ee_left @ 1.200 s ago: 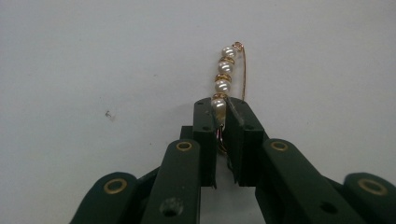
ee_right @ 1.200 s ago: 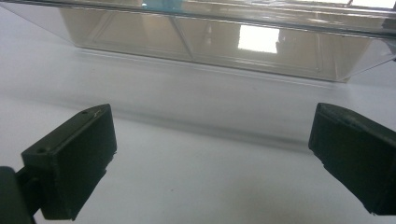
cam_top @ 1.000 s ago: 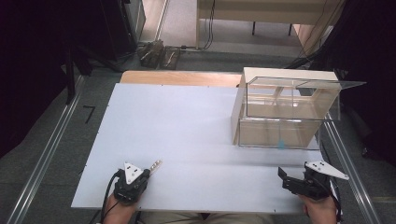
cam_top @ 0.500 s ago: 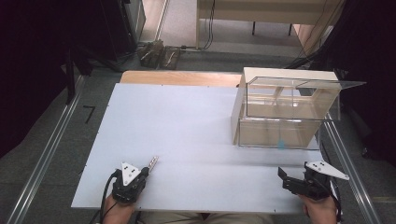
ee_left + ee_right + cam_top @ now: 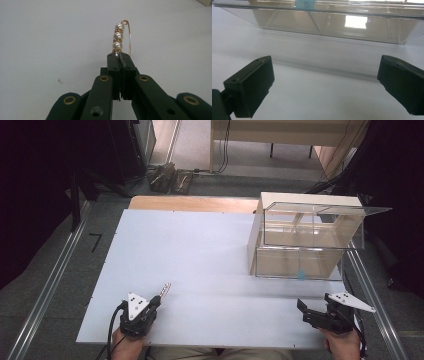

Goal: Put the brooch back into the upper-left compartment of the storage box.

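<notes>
A gold pin threaded with three pearls [image 5: 118, 37] sticks out beyond the jaw tips of my left gripper [image 5: 120, 58], which is shut on its lower end. From above, that left gripper [image 5: 156, 301] sits near the front left edge of the white board [image 5: 200, 250], the pin [image 5: 165, 289] pointing away and to the right. My right gripper [image 5: 306, 312] rests at the front right, open, nothing between its jaws [image 5: 324, 82]. It faces the clear plastic box [image 5: 324, 20].
The clear box [image 5: 305, 242], with a blue tab [image 5: 301, 275] on its front and its lid raised, stands at the board's right side against a pale wooden block. Dark equipment and cables lie beyond the board's far edge.
My left gripper has shifted only slightly near the front edge, still holding the pin. The right gripper has stayed still.
</notes>
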Available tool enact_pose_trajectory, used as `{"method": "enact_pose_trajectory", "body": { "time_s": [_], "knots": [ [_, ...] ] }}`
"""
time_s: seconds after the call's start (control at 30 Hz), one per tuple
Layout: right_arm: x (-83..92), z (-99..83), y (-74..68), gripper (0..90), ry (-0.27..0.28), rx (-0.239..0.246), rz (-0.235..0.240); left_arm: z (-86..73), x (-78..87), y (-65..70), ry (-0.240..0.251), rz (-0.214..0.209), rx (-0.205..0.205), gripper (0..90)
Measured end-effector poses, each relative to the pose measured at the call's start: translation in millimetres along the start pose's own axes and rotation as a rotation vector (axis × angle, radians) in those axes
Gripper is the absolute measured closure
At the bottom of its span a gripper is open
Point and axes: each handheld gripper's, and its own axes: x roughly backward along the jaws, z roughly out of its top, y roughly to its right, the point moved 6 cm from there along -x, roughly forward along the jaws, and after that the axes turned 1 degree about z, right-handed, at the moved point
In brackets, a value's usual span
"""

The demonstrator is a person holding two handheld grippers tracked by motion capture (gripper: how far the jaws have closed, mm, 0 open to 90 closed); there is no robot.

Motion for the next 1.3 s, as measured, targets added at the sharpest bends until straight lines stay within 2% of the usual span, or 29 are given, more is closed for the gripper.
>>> {"method": "enact_pose_trajectory", "body": {
  "time_s": [0.13,0.37,0.47,0.7,1.03,1.3],
  "knots": [
    [0.9,0.6,-1.5,0.0,0.005,-0.010,0.020,2.5,-0.2,3.8,0.015,-0.005,-0.001,87.3],
    [1.9,1.0,-1.9,0.0,0.009,-0.006,0.009,6.5,-0.9,11.6,0.035,-0.015,-0.008,87.3],
    [4.8,3.3,-4.0,0.0,0.037,-0.010,0.015,8.5,-2.4,15.9,0.041,-0.025,-0.009,87.3],
    [3.0,2.5,-8.6,0.0,0.018,-0.004,0.028,11.6,-6.5,26.9,0.047,-0.046,-0.016,87.3],
    [2.0,2.8,-9.2,0.0,0.021,0.006,0.024,14.8,-12.1,38.6,0.054,-0.065,-0.019,87.3],
    [0.4,3.7,-14.6,0.0,0.019,0.014,0.042,17.3,-15.7,50.0,0.065,-0.090,-0.027,87.3]
  ]
}}
